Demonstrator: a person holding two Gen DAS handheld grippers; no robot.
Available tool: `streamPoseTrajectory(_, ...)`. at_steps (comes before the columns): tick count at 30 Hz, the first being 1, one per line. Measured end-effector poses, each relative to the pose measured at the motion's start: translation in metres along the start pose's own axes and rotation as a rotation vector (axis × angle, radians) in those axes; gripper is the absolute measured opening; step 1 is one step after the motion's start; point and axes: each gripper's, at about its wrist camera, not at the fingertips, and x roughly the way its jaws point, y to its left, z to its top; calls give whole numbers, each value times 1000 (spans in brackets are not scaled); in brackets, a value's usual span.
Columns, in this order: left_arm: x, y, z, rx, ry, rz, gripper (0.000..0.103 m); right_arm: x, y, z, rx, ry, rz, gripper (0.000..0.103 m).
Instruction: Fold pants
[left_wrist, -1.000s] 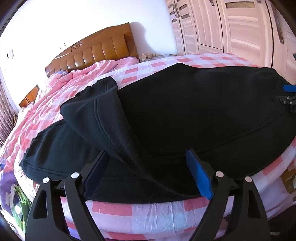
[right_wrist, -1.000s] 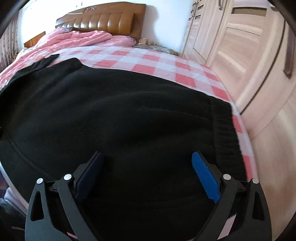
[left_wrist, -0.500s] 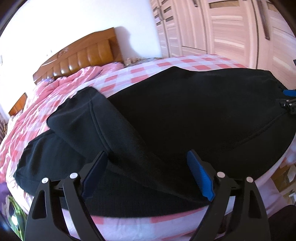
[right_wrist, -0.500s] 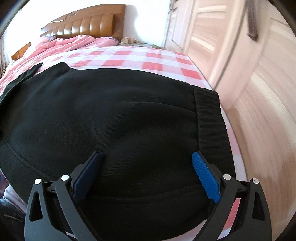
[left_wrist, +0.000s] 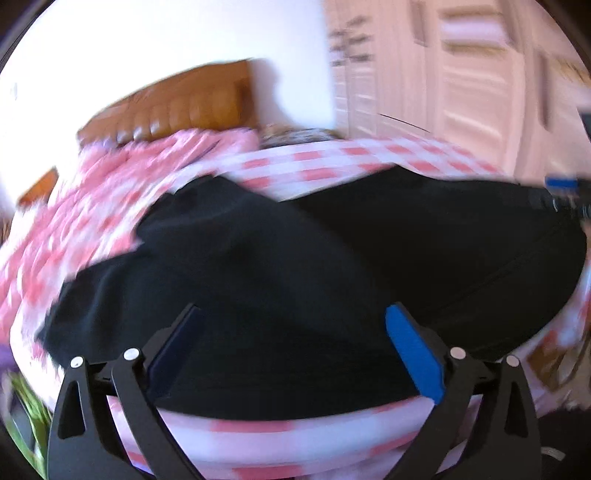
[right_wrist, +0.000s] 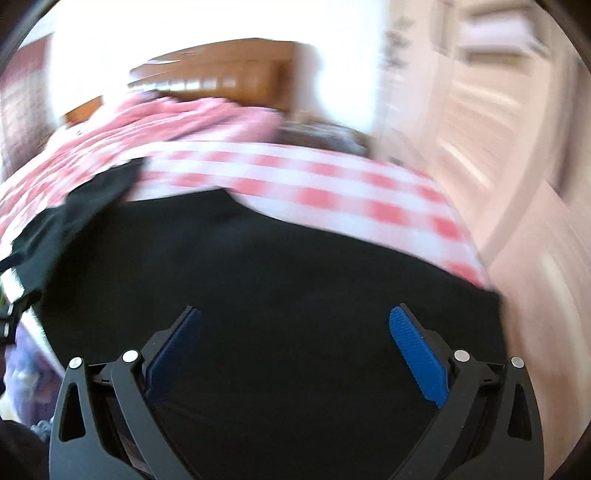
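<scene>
Black pants (left_wrist: 332, 266) lie spread across the near edge of a pink-and-white checked bed, with one leg folded over toward the left. My left gripper (left_wrist: 291, 332) is open and empty, its blue pads above the folded leg near the bed's front edge. My right gripper (right_wrist: 295, 332) is open and empty over the waist part of the pants (right_wrist: 280, 295). The right gripper's blue tip (left_wrist: 561, 182) shows at the far right of the left wrist view. Both views are blurred by motion.
The checked bed sheet (right_wrist: 332, 184) stretches back to a rumpled pink quilt (left_wrist: 122, 173) and a wooden headboard (left_wrist: 177, 107). Pale wardrobe doors (left_wrist: 461, 85) stand along the right side. The bed's front edge (left_wrist: 295, 435) is just below my left gripper.
Both grippers have pulled back and tilted up from the pants, staying open. More of the bed, headboard and wall is in view, and the views have become blurred.
</scene>
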Motion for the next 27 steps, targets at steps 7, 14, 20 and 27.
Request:
streamPoseTrajectory(7, 32, 147, -1, -291, 84, 183, 99, 54, 95, 39, -105, 66, 248, 98)
streamPoseTrajectory(14, 61, 204, -29, -340, 191, 221, 73, 92, 136, 83, -22, 109, 489, 98)
streamPoseTrajectory(20, 42, 192, -17, -303, 224, 333, 49, 106, 157, 113, -22, 101, 553, 98)
streamPoseTrajectory(27, 46, 149, 66, -255, 117, 89, 88, 102, 145, 82, 31, 136, 703, 96)
